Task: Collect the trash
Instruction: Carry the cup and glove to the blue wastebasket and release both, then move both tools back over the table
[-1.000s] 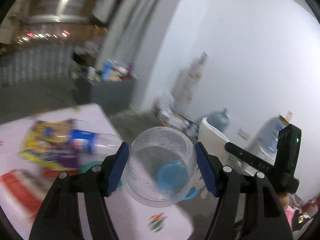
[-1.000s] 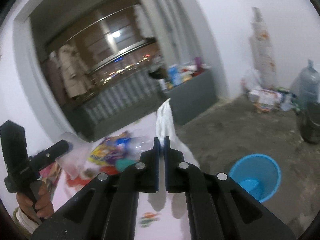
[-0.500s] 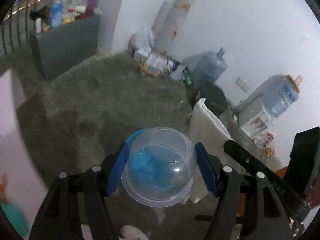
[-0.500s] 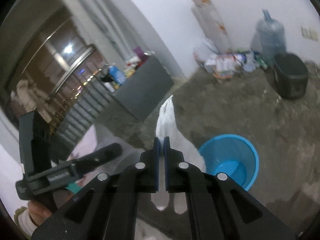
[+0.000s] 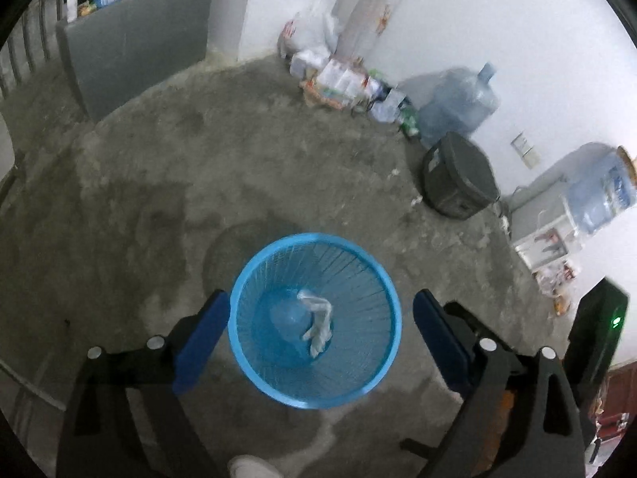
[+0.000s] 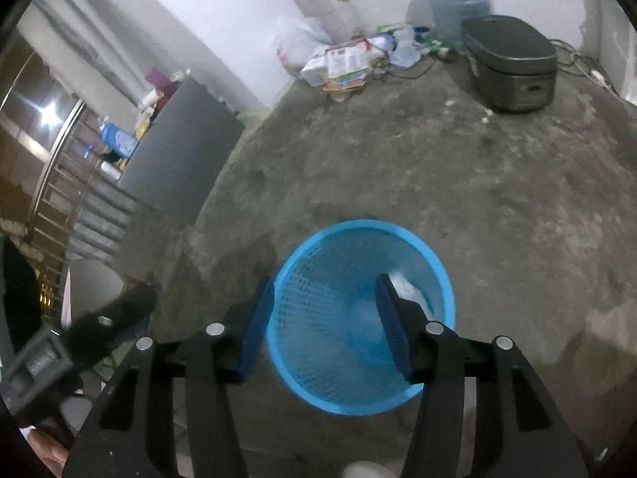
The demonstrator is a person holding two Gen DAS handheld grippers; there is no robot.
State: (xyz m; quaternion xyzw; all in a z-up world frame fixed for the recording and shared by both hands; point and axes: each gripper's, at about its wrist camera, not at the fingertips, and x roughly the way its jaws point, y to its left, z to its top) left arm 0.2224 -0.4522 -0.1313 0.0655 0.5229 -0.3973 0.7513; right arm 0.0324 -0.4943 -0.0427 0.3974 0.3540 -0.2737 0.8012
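Observation:
A blue mesh waste basket (image 5: 243, 358) stands on the concrete floor below both grippers. At its bottom lie a clear plastic cup (image 5: 287, 315) and a crumpled white tissue (image 5: 318, 324). My left gripper (image 5: 320, 298) hangs over the basket with its jaws opening wide and nothing between them. In the right wrist view the basket (image 6: 444, 279) shows again, with the tissue (image 6: 406, 286) as a white blur inside. My right gripper (image 6: 324, 281) also points down into the basket, its jaws opening and nothing between them. The left gripper (image 6: 107, 326) appears blurred at the left edge.
A dark grey box-shaped appliance (image 5: 458, 175) sits on the floor beyond the basket. Water jugs (image 5: 458, 105) and a heap of bags and packets (image 5: 334, 75) line the white wall. A grey cabinet (image 5: 139, 40) stands at far left. A shoe tip (image 5: 251, 468) shows at the bottom.
Both grippers swung from the table down over the blue basket. The left one let go of the clear cup, the right one of the white tissue; both now lie in the basket.

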